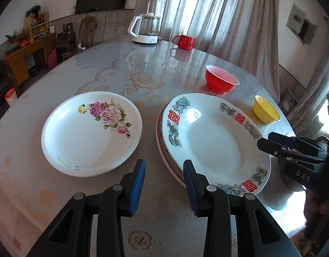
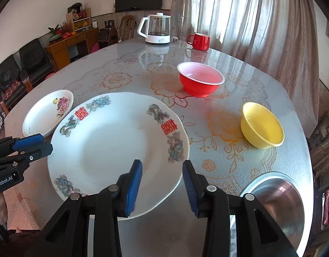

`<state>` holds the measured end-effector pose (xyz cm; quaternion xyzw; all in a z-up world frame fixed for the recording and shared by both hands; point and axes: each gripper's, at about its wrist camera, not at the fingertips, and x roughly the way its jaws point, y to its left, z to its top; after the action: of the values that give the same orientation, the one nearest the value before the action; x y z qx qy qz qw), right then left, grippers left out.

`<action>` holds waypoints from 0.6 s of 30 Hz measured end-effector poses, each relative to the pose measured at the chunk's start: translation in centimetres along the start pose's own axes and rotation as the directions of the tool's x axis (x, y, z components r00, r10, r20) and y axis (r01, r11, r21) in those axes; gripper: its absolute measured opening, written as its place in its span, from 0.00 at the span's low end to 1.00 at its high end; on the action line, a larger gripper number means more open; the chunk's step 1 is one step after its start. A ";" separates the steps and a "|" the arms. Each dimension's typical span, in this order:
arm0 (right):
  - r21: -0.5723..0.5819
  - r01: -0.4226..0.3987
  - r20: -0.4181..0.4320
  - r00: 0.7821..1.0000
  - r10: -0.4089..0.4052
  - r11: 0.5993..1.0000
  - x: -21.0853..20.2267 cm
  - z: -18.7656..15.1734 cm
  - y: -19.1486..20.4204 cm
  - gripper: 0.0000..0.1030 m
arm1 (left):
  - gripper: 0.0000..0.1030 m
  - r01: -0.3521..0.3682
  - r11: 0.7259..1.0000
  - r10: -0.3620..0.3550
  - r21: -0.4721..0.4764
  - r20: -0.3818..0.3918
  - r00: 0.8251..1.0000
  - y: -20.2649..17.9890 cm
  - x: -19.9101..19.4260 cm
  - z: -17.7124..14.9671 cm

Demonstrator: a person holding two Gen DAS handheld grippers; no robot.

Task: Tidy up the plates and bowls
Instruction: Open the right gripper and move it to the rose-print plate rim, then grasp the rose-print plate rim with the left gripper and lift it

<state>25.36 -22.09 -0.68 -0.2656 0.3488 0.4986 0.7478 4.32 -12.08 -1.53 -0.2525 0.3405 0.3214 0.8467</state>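
Left wrist view: our wide left gripper (image 1: 164, 178) sits between rose plate (image 1: 91, 132) left and stacked plate (image 1: 213, 143) right; right gripper (image 2: 162, 182) gapes too.

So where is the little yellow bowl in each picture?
Left wrist view: the yellow bowl sits far right, just beyond the big plate with red characters.
Right wrist view: the yellow bowl sits right of centre, on the table right of that same plate.
Shared landmark: the red bowl stands behind and to the left of the yellow one in both views.
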 end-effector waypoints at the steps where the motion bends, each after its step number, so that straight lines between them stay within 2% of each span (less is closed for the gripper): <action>1: 0.004 -0.020 0.003 1.000 0.020 1.000 0.0 0.1 0.3 0.39 | 0.36 0.003 1.000 -0.003 -0.009 0.006 1.000 0.4 -0.3 -0.1; 6: -0.002 -0.151 0.036 0.988 0.151 0.989 -0.1 0.7 2.3 0.39 | 0.36 -0.012 0.999 0.014 -0.051 0.039 0.999 2.8 -2.0 0.0; 14: -0.082 -0.338 0.032 0.940 0.341 0.938 0.3 2.0 7.8 0.37 | 0.36 -0.070 0.995 0.076 -0.067 0.086 0.993 7.5 -2.9 2.4; 18: -0.093 -0.405 0.016 0.913 0.408 0.910 1.1 3.1 10.7 0.37 | 0.39 -0.061 0.997 0.064 -0.043 0.089 0.994 10.5 -2.4 4.2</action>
<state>16.45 -15.29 -0.13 -0.2109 0.3611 0.6627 0.6212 -2.81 -3.26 0.69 -0.2440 0.3029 0.3658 0.8455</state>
